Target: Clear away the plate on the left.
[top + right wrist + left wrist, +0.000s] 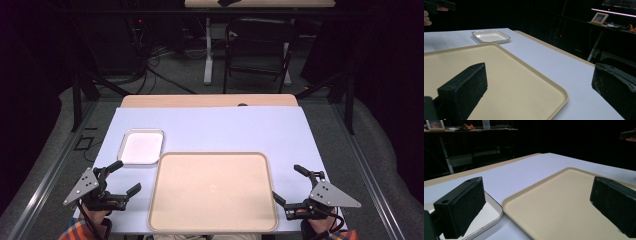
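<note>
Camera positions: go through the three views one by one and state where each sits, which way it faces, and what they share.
High view: above the person's side, looking forward and down on the table; left gripper, right gripper and sleeves enter at the bottom.
Left gripper view: low at the table's left, facing across the beige tray; its own open jaws frame it.
Right gripper view: low at the right, facing across toward the white dish; own open jaws.
Shared: all three show tray and dish.
</note>
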The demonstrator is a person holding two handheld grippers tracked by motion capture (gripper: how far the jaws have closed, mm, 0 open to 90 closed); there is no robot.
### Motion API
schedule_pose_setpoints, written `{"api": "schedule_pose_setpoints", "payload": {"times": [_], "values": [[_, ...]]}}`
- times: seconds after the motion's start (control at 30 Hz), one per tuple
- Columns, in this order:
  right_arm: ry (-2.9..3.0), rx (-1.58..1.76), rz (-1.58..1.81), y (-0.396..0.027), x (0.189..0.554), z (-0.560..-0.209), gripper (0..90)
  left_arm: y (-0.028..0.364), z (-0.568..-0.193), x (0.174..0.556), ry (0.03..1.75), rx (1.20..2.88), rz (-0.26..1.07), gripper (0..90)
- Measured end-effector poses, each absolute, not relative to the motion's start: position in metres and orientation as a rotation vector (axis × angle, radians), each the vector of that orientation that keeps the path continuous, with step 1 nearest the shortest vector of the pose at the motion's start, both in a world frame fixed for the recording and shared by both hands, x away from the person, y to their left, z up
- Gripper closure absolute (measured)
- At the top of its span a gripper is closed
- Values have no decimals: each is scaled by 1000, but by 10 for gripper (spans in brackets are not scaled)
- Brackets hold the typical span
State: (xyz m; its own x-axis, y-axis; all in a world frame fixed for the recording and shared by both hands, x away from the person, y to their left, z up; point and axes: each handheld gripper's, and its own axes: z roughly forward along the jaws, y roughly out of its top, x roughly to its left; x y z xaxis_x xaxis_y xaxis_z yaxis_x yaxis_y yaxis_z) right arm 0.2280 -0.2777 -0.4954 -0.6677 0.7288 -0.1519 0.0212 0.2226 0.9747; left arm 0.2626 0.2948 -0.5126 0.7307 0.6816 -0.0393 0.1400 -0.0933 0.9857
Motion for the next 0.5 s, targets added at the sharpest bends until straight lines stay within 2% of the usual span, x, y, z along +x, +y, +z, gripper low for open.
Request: {"api": "schedule_pose_setpoints", "payload": {"times": [0.5], "values": [[1894, 697, 1473, -277, 231, -495, 0, 293, -510, 260, 686, 1663, 531, 1]]}}
